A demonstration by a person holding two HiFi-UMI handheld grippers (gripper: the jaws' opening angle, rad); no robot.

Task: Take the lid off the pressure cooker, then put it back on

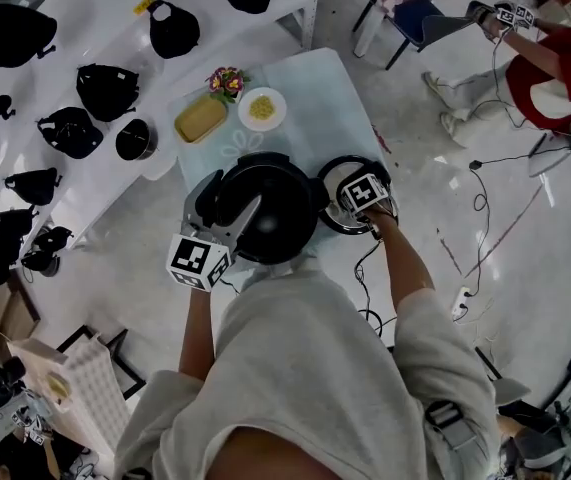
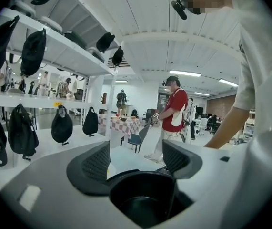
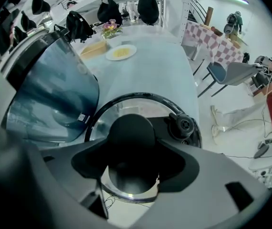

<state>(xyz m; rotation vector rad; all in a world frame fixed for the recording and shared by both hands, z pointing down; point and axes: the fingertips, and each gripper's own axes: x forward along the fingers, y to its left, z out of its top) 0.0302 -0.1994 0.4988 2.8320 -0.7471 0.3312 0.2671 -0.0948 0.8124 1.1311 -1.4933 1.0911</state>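
Note:
The black pressure cooker stands uncovered on the pale table; its dark pot is bare. Its round lid lies to the right, beside the cooker. In the right gripper view the lid shows a black rim, a valve and a black knob. My right gripper is shut on that knob. My left gripper hangs over the cooker's left rim with its jaws wide apart. In the left gripper view the dark pot sits below the left gripper.
Behind the cooker sit a yellow dish, a white plate of yellow food and a small bunch of flowers. White shelves with black bags run along the left. A person in red and cables are on the right.

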